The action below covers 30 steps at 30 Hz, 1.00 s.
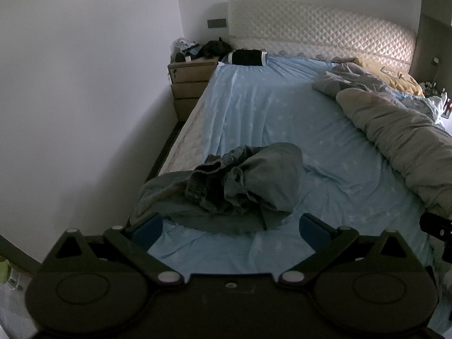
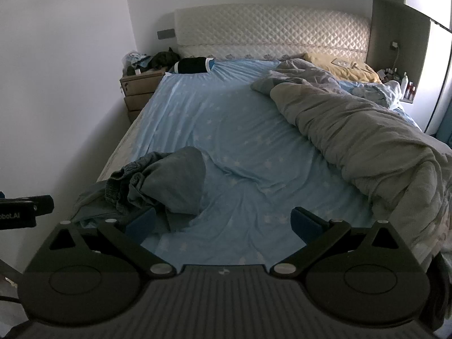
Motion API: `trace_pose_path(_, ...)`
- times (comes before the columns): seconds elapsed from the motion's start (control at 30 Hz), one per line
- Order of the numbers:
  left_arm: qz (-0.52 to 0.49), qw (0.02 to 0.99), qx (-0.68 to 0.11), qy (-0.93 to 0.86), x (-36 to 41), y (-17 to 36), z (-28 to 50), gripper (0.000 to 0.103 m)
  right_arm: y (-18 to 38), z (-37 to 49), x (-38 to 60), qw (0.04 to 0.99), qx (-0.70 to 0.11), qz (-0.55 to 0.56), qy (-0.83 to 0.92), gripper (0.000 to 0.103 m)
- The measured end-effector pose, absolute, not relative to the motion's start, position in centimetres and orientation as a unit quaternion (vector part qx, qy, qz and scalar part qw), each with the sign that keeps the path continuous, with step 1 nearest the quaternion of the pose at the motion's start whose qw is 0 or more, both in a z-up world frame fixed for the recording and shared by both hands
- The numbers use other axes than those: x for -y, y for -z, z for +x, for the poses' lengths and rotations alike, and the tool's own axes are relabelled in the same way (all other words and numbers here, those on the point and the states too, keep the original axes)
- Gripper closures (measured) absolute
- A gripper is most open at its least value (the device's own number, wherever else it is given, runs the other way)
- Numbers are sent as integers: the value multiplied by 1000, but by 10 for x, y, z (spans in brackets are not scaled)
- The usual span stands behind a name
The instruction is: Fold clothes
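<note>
A crumpled grey-blue garment [image 1: 234, 186] with a gathered elastic waistband lies in a heap near the foot of the bed, on the light blue star-print sheet [image 1: 282, 113]. My left gripper [image 1: 230, 230] hovers open just short of the heap, its blue pads wide apart and nothing between them. In the right wrist view the same garment [image 2: 158, 186] sits at the left. My right gripper [image 2: 223, 221] is open over bare sheet [image 2: 240, 141], its left pad close to the garment's edge. The left gripper's body [image 2: 22, 212] shows at that view's left edge.
A bunched grey duvet [image 2: 367, 147] covers the bed's right side, with a yellow pillow [image 2: 339, 66] behind it. A black bolster [image 1: 247, 57] lies by the quilted white headboard [image 1: 325, 32]. A cluttered wooden nightstand [image 1: 188, 84] stands at the far left, against the white wall.
</note>
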<state>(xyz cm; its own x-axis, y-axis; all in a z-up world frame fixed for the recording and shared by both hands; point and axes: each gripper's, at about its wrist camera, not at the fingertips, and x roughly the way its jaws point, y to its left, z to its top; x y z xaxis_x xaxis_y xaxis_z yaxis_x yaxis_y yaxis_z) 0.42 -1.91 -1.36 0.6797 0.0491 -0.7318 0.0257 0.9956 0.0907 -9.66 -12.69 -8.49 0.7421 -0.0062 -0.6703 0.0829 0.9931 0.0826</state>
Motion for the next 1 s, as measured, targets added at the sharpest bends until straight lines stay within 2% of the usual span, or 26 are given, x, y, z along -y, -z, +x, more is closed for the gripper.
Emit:
trace_pose_path(0.63,-47,905,-420,-49,19,10,-7,0,96,-103,154,934,-348,34,-70,1)
trace_pose_path(1.0,-91,896,-424,-97,3,5,-9,0,104,-87,160,918,-360,60,-156,7)
